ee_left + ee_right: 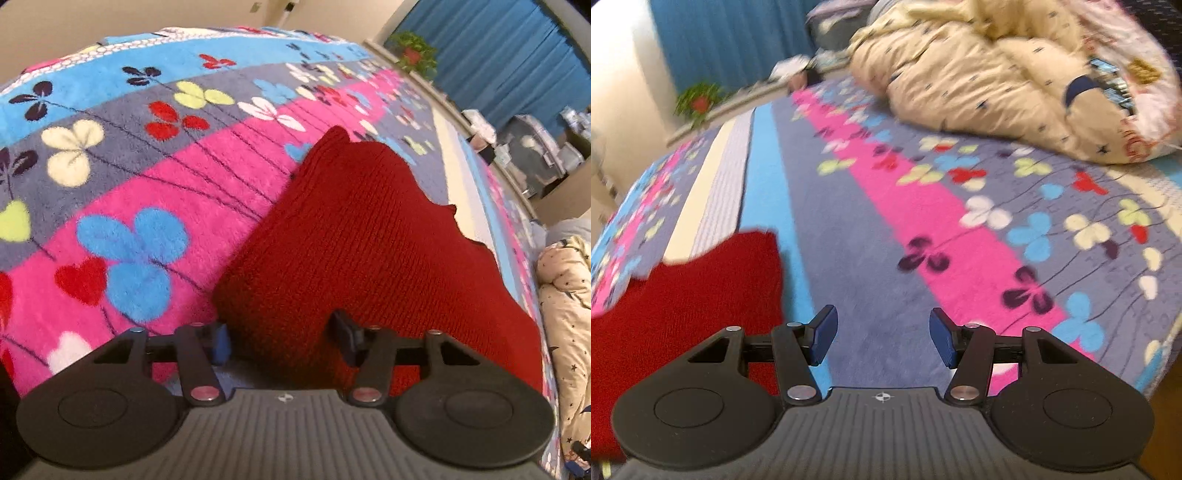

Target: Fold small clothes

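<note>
A red knitted garment (369,240) lies folded on a flowered fleece blanket (129,166). My left gripper (282,341) is open, its fingers spread over the garment's near left corner, one pad (221,343) at the garment's left edge and the other over the knit. In the right wrist view the same garment (683,302) lies at the lower left. My right gripper (882,338) is open and empty over the bare blanket (923,221), to the right of the garment. That view is blurred.
A crumpled cream quilt with small star prints (997,81) is piled at the far right of the bed, also showing in the left wrist view (569,295). Blue curtains (498,55) and a potted plant (413,53) stand beyond the bed.
</note>
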`<move>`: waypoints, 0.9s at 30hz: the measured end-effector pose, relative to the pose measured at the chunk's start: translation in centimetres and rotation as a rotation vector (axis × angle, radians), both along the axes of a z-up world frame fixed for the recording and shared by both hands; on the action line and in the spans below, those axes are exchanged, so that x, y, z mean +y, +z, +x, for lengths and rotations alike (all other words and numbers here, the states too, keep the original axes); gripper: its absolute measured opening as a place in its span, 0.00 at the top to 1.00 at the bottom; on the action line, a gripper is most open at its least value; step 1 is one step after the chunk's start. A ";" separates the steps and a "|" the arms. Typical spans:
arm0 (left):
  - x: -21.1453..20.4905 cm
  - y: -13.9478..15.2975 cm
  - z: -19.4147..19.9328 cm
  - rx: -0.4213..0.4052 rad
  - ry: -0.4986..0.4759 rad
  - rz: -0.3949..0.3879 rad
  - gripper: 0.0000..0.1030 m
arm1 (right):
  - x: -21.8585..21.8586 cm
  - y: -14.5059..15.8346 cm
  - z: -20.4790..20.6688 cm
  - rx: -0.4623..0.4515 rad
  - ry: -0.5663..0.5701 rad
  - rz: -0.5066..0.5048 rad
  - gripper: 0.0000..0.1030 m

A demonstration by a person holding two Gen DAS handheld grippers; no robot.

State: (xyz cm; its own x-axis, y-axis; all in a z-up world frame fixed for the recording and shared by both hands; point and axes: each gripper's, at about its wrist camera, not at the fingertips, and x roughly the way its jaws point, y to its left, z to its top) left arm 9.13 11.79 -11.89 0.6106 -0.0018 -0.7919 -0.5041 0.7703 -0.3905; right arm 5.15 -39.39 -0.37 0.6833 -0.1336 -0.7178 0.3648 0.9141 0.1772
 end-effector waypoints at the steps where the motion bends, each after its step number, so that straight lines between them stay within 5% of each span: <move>1: -0.2 0.3 0.0 0.005 0.006 0.001 0.49 | -0.3 0.3 -0.1 -0.018 -0.021 -0.009 0.45; 4: -1.1 1.7 0.3 -0.021 0.004 0.059 0.78 | -1.4 0.9 -0.6 -0.059 -0.083 -0.020 0.44; 10: -8.4 8.9 2.7 -0.140 -0.114 0.320 0.83 | -3.3 1.6 -1.6 -0.117 -0.207 -0.034 0.44; 13: -17.4 12.6 3.7 -0.277 -0.345 0.523 0.83 | -4.0 2.0 -2.3 -0.162 -0.251 -0.067 0.45; 15: -23.9 13.1 3.4 -0.343 -0.524 0.592 0.83 | -4.4 2.3 -2.8 -0.195 -0.279 -0.089 0.45; 18: -33.4 10.5 1.9 -0.404 -0.822 0.655 0.83 | -5.2 2.5 -3.5 -0.241 -0.308 -0.110 0.45; 20: -37.7 7.4 1.1 -0.369 -0.977 0.636 0.83 | -5.6 2.5 -3.8 -0.258 -0.312 -0.105 0.45; 23: -41.9 1.9 0.7 -0.245 -1.169 0.582 0.75 | -5.8 2.1 -4.0 -0.256 -0.292 -0.089 0.44; 25: -42.3 1.0 0.0 -0.277 -1.183 0.602 0.55 | -5.6 1.8 -3.8 -0.248 -0.249 -0.053 0.44; 27: -41.1 2.3 -0.3 -0.310 -1.213 0.510 0.27 | -5.3 1.2 -3.4 -0.233 -0.177 0.013 0.44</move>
